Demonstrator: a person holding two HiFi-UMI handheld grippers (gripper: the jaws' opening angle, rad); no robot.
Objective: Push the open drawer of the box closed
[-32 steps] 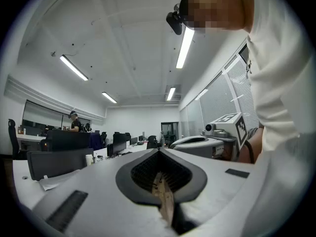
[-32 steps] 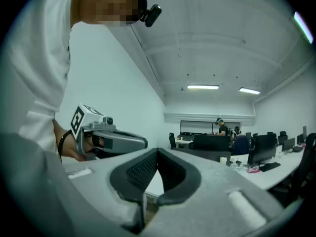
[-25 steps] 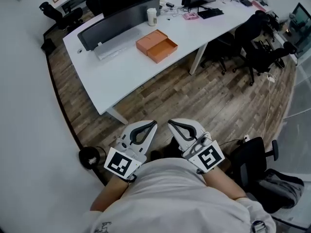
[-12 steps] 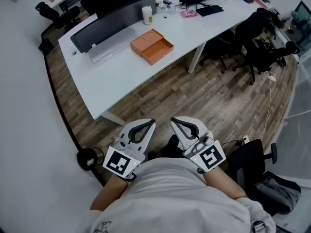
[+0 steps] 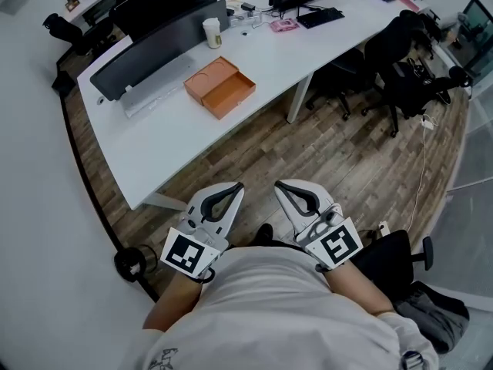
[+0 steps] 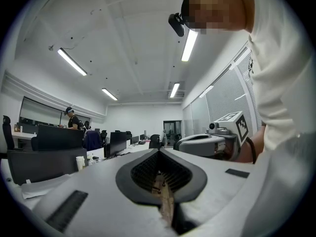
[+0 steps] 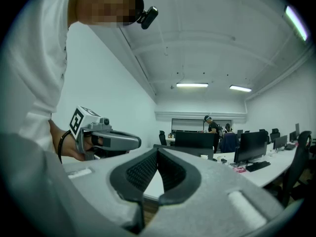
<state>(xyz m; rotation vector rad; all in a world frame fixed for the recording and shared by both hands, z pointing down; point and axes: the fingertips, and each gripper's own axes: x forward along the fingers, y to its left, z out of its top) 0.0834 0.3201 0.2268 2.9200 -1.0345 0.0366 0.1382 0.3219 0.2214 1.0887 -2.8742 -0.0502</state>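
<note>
The orange box (image 5: 219, 88) lies on the long white desk (image 5: 166, 133) in the head view, its drawer pulled out toward the desk's near edge. Both grippers are held close to the person's chest, well short of the desk and above the wooden floor. My left gripper (image 5: 237, 186) is shut with nothing in it. My right gripper (image 5: 280, 185) is shut and empty too. In the left gripper view the jaw tips (image 6: 159, 151) meet; the right gripper view shows its own tips (image 7: 158, 150) meeting. The box does not show in either gripper view.
A dark divider panel (image 5: 158, 41), a keyboard (image 5: 158, 85) and a paper cup (image 5: 212, 31) stand on the desk behind the box. Black office chairs (image 5: 400, 60) crowd the right side. A person (image 7: 211, 127) stands at the far desks. A chair (image 5: 389, 257) sits close at my right.
The head view has shifted: desk and box slid left and slightly down in the picture. Both grippers rose a little in the picture, still shut and side by side.
</note>
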